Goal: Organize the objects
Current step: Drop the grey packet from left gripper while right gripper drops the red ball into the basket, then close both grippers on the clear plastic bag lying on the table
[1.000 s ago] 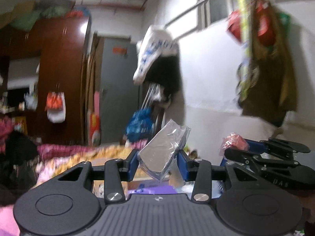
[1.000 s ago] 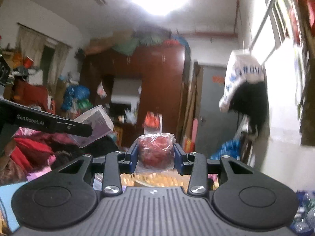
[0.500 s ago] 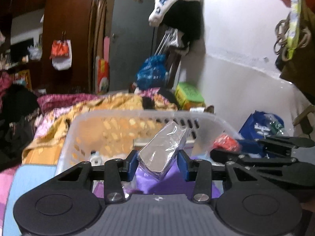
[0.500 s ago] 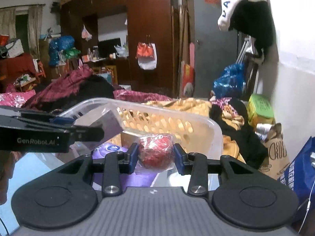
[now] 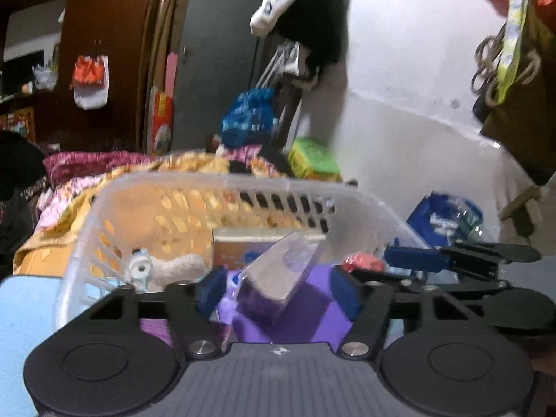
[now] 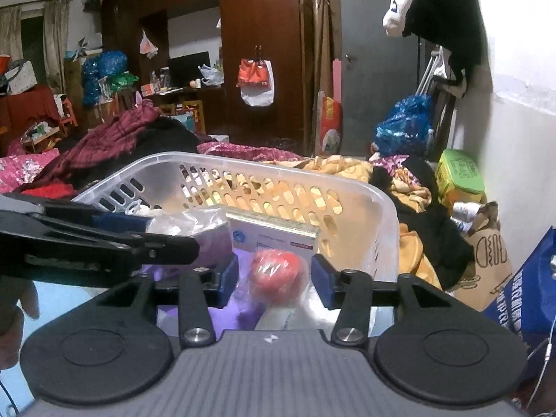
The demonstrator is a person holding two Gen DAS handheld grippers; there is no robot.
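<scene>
A clear plastic basket point(image 5: 243, 187) point(image 6: 347, 187) stands in front of both grippers. My left gripper point(image 5: 278, 290) is open over it; a clear-wrapped packet point(image 5: 278, 271) sits loose between its spread fingers, on purple things in the basket. My right gripper point(image 6: 274, 279) is open; a red ball in clear wrap point(image 6: 278, 274) lies between its fingers without touching them. The right gripper shows at the right of the left wrist view point(image 5: 451, 264), the left gripper at the left of the right wrist view point(image 6: 104, 243).
In the basket lie a white and blue box point(image 6: 274, 236), a purple pack point(image 5: 305, 316) and a pale plush piece point(image 5: 177, 267). The basket rests on a light blue surface point(image 5: 24, 302). Piled clothes point(image 6: 104, 146), a white wall point(image 5: 417, 139) and a blue bag point(image 6: 528, 295) surround it.
Both grippers came down over the basket and opened. The packet and the red ball were let go and now rest in the basket.
</scene>
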